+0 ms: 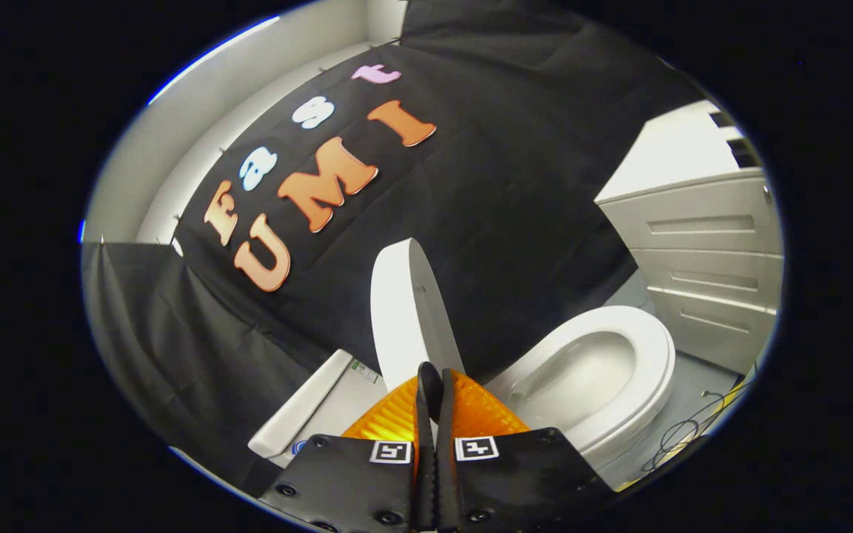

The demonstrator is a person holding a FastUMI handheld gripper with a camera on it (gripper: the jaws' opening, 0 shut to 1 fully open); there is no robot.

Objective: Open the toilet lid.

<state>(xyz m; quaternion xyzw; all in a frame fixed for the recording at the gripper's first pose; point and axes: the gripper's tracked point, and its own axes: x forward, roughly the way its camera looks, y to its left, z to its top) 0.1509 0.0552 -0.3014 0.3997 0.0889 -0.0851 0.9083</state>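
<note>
The white toilet lid (406,311) stands raised, nearly upright, seen edge-on just beyond my fingertips. Beside it the white seat (652,370) and the open bowl (589,366) lie uncovered. The white tank (315,414) sits on the other side of the lid. My gripper (434,377) is shut, its two fingers pressed together with nothing between them. Its tips sit right at the lower edge of the lid; I cannot tell whether they touch it.
A white drawer cabinet (708,252) stands beyond the bowl. Cables (682,437) lie on the grey floor by the toilet's base. Black cloth walls close the booth behind the toilet.
</note>
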